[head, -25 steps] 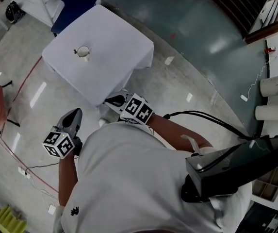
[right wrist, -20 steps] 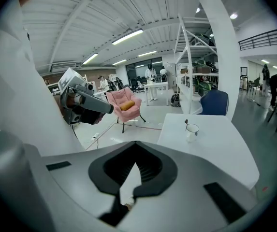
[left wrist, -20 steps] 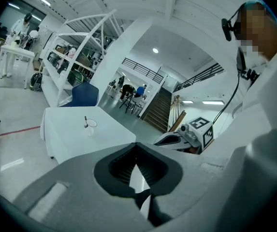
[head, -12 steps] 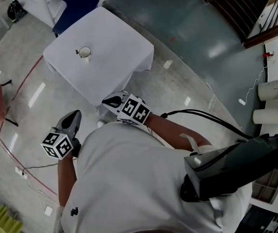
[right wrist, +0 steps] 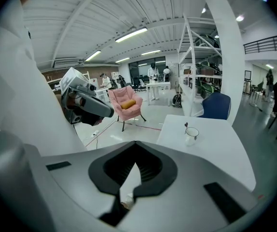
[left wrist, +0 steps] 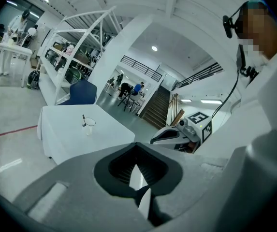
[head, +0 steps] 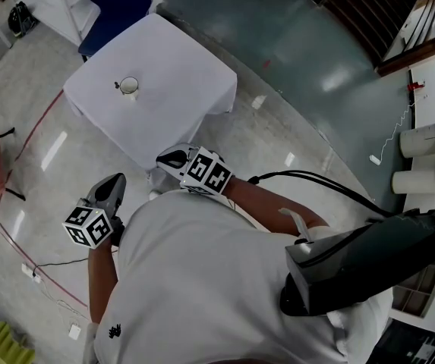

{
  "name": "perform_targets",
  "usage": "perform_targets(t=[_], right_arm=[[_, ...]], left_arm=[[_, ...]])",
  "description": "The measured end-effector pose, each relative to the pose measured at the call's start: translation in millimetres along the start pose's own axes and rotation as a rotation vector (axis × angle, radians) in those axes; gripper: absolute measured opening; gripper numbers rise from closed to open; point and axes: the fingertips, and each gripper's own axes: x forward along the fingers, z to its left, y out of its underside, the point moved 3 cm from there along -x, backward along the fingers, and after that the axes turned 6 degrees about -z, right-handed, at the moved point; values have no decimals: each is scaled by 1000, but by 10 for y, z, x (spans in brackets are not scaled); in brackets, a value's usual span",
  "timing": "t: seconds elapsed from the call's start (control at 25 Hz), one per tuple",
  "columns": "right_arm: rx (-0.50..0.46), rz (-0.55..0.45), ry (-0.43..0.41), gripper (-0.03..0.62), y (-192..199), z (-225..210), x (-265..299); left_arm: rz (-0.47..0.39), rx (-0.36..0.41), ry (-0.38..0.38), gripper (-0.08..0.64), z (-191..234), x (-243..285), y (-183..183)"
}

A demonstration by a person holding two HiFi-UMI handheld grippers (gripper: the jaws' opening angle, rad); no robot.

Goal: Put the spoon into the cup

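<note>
Staying shut, left claw (head: 115, 182) and right claw (head: 168, 158) hover.

- Your right gripper (right wrist: 126, 192) has its jaws together, nothing between them.
- Ahead, the cup (right wrist: 191, 135) stands on the white surface (right wrist: 215, 153), the spoon (right wrist: 186, 126) at its rim.

One cup (head: 129, 86), one spoon (left wrist: 83, 118), one table (head: 181, 65)

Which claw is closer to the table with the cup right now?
The right claw, just short of the table's near corner; the left claw sits clearly further back from it.
</note>
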Motion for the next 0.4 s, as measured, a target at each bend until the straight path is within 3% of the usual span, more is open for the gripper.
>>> perform_targets(t=[0.4], right_arm=[[-1,-11,-2,8,-28,-155,-39]], left_arm=[[10,-3,-8,11,-8,117,-33]])
